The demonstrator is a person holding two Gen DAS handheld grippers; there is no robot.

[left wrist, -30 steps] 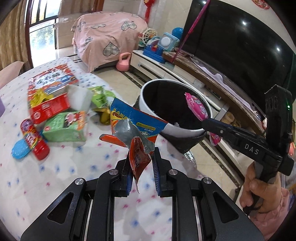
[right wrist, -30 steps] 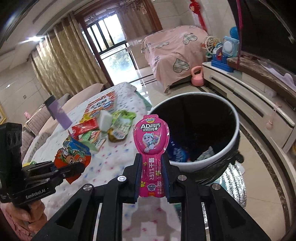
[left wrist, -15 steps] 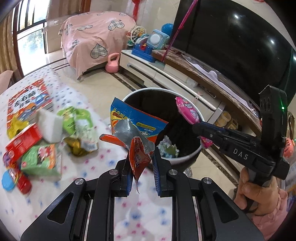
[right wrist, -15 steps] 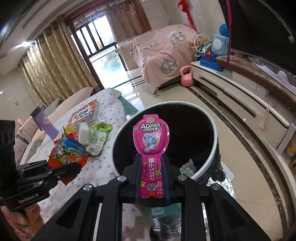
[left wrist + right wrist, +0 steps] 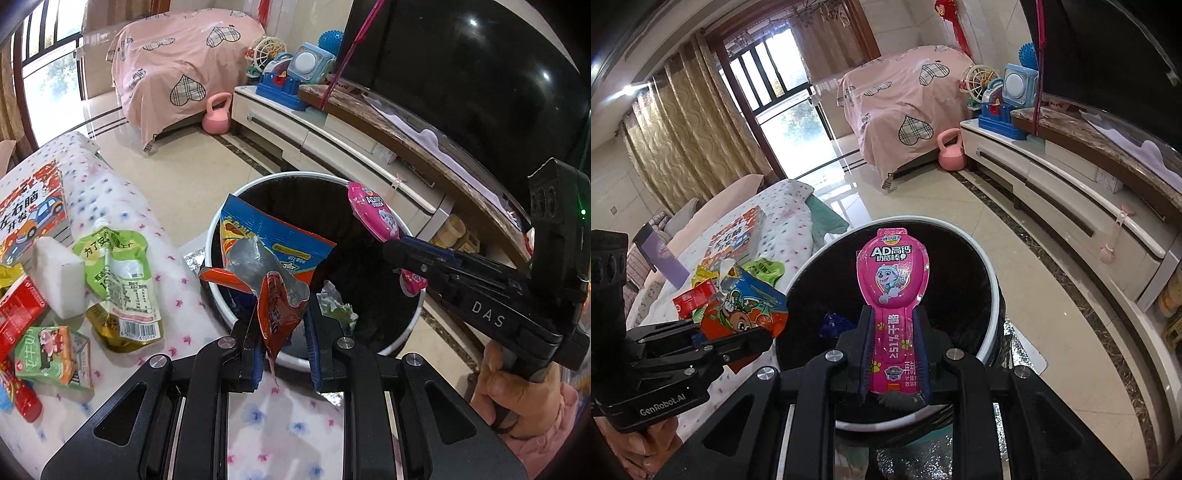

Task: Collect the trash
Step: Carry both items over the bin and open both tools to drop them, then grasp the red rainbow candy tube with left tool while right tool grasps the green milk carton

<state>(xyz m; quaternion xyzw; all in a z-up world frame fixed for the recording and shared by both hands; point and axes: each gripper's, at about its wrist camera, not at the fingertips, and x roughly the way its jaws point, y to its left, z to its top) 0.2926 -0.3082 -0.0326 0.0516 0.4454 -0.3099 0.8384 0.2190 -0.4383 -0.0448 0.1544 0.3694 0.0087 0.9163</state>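
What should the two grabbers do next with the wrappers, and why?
Probably open both and let go. The right gripper holds the pink cheese-stick wrapper over the trash bin, and the left gripper holds the torn snack bag above the bin's near rim, so both should fall inside. Nudging the left one forward first seems safer.

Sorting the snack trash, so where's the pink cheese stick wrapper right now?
The pink wrapper is pinched in the right gripper, held over the open trash bin.
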